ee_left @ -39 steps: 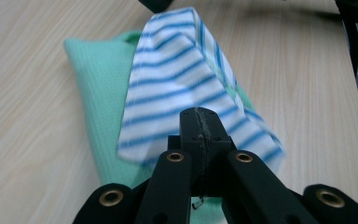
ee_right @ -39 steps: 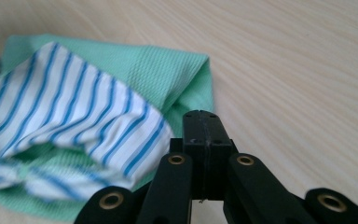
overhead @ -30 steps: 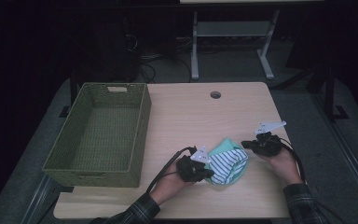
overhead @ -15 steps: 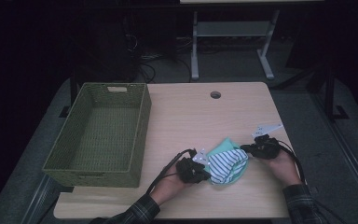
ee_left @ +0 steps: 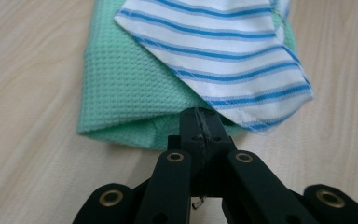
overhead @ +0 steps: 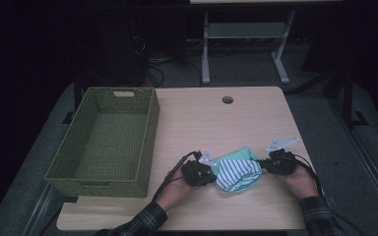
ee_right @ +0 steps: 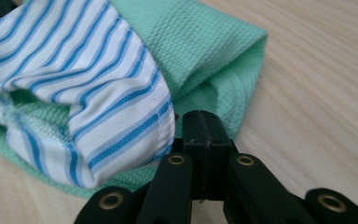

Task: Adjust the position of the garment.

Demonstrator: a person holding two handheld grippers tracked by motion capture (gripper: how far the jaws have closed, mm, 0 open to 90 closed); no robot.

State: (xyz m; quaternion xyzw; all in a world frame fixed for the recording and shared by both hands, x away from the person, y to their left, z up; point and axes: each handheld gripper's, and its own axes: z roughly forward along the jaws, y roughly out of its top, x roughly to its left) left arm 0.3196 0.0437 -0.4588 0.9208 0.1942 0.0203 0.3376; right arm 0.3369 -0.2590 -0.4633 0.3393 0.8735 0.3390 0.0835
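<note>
Green woven basket (overhead: 103, 142) on a pale wood counter (overhead: 211, 123)

The rectangular basket stands at the counter's left side, a handle slot cut in its far wall. A round cable hole (overhead: 227, 100) sits near the counter's far edge. Beyond, a grey-legged stand (overhead: 243, 44) rises from the dark floor.

Your table (overhead: 211, 123) is pale wood-grain laminate, smooth and matt, and the basket (overhead: 106, 137) on it is coarse woven olive wicker. The green cloth (ee_left: 121, 88) you hold shows a nubby waffle weave, while the striped cloth (ee_left: 228, 51) is a smooth, fine white fabric with blue stripes and stitched hems. Your left gripper (ee_left: 200, 122) and right gripper (ee_right: 204, 125) are matt black plastic with brass-coloured metal rivets.
</note>
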